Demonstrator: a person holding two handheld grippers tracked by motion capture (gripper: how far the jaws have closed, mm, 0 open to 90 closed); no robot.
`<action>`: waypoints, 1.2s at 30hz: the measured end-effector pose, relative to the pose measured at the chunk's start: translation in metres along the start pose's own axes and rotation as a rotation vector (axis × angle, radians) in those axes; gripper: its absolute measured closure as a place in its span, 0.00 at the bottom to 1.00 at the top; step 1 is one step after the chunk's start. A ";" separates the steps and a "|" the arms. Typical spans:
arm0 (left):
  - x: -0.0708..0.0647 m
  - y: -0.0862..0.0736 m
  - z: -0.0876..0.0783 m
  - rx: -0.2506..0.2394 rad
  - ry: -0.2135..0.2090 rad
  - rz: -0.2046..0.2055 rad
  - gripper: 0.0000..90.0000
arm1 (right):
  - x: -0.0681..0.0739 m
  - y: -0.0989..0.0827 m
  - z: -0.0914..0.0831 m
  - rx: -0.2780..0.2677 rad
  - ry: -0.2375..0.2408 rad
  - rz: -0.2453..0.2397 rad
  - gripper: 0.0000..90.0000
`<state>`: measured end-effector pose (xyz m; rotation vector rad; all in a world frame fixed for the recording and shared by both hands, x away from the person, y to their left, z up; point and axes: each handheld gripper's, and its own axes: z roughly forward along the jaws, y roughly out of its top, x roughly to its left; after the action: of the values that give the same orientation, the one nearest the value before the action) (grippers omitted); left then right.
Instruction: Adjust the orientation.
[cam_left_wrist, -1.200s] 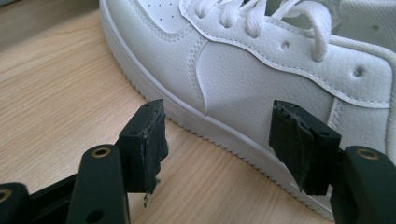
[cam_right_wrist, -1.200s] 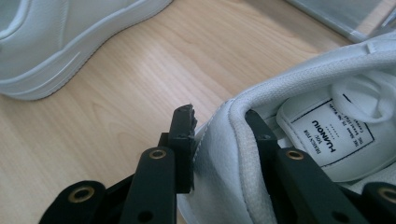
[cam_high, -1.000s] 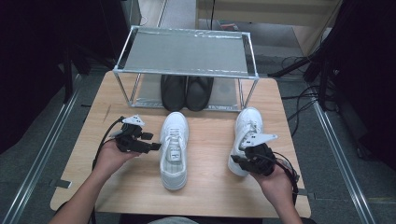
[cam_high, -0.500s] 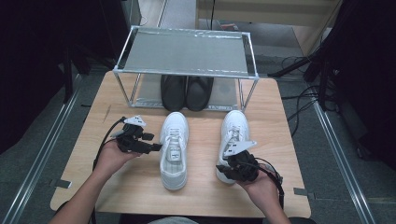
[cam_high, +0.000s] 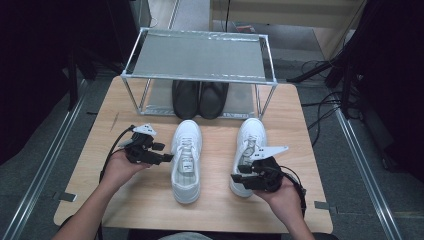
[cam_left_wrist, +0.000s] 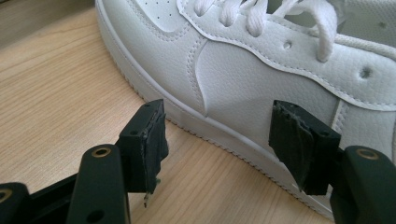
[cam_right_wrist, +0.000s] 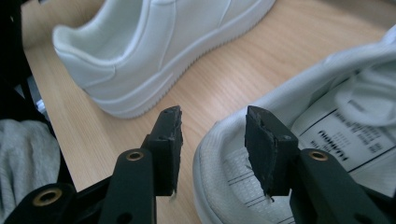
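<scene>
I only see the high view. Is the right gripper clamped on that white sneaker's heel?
Observer: No. The right gripper's jaws have just been opening. The white sneaker's heel rim stands between the pads, unpressed.
Operator: Which side is each jaw on?
Observer: One jaw is outside the heel. The other is inside, above the printed insole.
Operator: And the left gripper?
Observer: The left gripper is open, pointing at the other sneaker's side and gripping nothing.

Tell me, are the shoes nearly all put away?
Half done, it seems: the black shoes already sit under the rack. The right tongs have just been opening around the right white shoe's heel; the left tongs wait open beside the left white shoe. Both white shoes remain.
</scene>
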<state>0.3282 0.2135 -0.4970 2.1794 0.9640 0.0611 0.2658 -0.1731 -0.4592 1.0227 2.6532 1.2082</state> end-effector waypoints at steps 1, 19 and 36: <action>0.000 0.000 0.000 -0.001 0.001 -0.001 0.41 | 0.000 0.001 -0.003 -0.015 -0.003 -0.004 0.64; 0.000 0.000 -0.001 -0.001 0.007 0.001 0.41 | -0.041 -0.013 -0.035 -0.149 -0.105 0.088 0.67; 0.000 -0.010 -0.008 -0.003 0.029 -0.016 0.41 | -0.094 -0.022 -0.020 -0.038 -0.165 0.189 0.86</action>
<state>0.3189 0.2230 -0.4974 2.1727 0.9969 0.0868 0.3214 -0.2522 -0.4806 1.3291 2.4460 1.1441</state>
